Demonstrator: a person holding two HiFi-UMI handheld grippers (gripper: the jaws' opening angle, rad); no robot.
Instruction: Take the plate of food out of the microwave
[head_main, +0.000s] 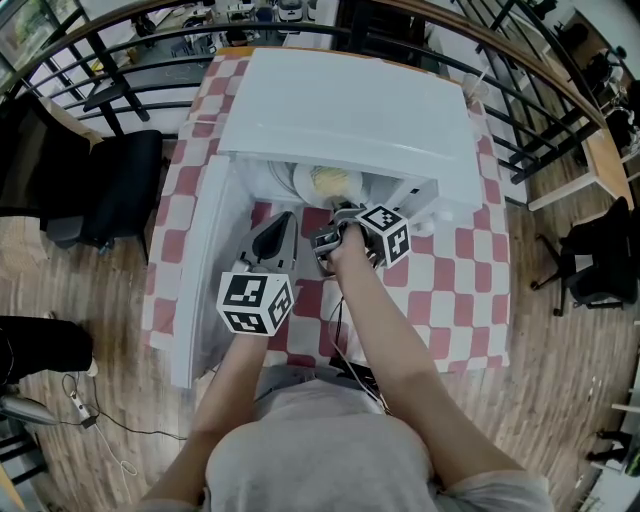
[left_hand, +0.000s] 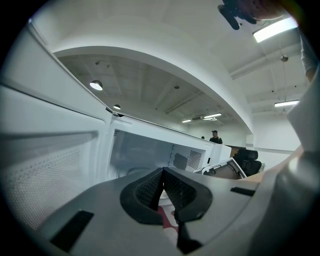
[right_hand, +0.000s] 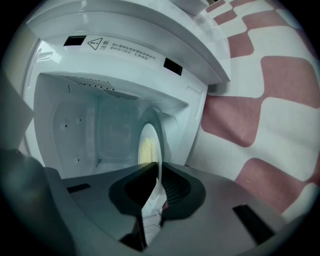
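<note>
Microwave: one white microwave (head_main: 340, 110) was seen on a table covered with a red-and-white checked cloth (head_main: 470, 290).
Door: one door (head_main: 205, 260) was swung fully open towards 9 o'clock of the cavity.
Plate: one white plate (right_hand: 146, 145) was found inside the cavity, at the front opening, with its near rim turned to 6 o'clock in the head view.
Food: one pale yellow portion of food (head_main: 335, 182) was carried on the plate.
Grippers: two were counted, each fitted with one cube of black-and-white square markers.
Right gripper (right_hand: 157, 170): the jaws were clamped on the near rim of the plate.
Left gripper (left_hand: 162, 175): the jaws were closed together with nothing between them. It was held just beside the inner face of the door.
Writing: one warning triangle with a line of small print (right_hand: 120, 47) was seen on the front edge above the cavity. The print was too small to be read.
Chairs: one black chair (head_main: 115, 185) was placed at 9 o'clock of the table, and another (head_main: 595, 255) at 3 o'clock.
Open room: bare cloth was left at 6 o'clock of the cavity, bounded by the door at 9 o'clock.
</note>
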